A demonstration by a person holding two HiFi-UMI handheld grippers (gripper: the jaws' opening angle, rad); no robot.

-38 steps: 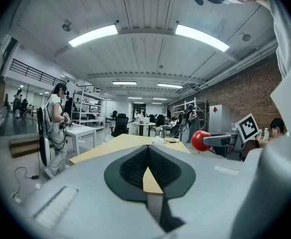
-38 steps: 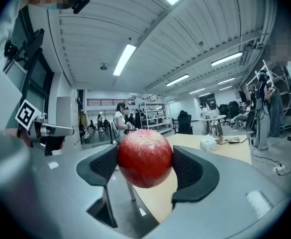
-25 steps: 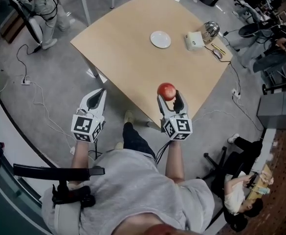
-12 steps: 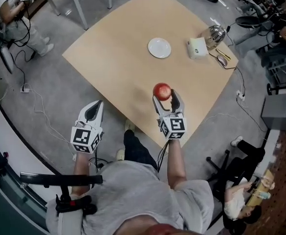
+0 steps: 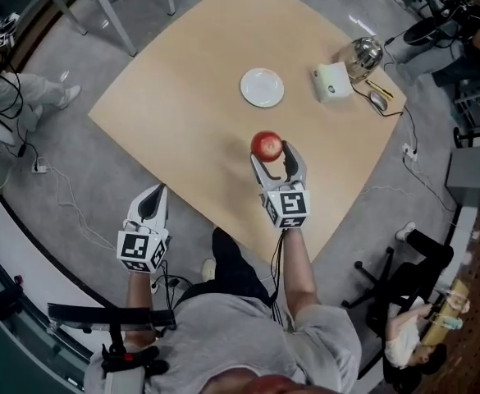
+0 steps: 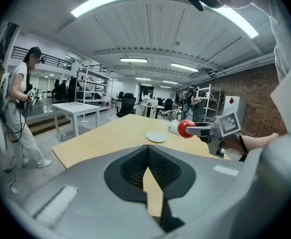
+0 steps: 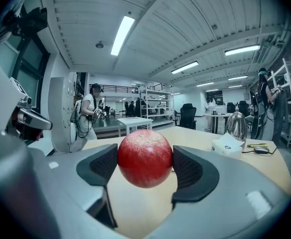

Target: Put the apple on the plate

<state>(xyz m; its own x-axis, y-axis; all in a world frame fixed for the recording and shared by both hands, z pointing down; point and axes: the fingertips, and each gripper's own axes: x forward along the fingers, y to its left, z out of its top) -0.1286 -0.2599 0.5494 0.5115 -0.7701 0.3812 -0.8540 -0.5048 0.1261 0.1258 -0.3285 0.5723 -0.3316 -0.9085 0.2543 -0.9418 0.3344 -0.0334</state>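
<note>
Tan table (image 5: 182,89): apple (image 5: 266,144) clamped in right gripper (image 5: 272,155), held aloft; empty plate (image 5: 262,87) at 12 o'clock. Pickup complete; carry and placement apparently remain. Left gripper (image 5: 152,197) closed, empty.

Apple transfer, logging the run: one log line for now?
right gripper: shut on apple | left gripper: shut, empty | plate: bare | apple: over table

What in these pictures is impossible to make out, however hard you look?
Plate: missing from the right gripper view, probably behind the apple that the right claw grips.
Small items beside the kettle: too small in the head view to name.
White box: what it holds is too small to tell in every view.
</note>
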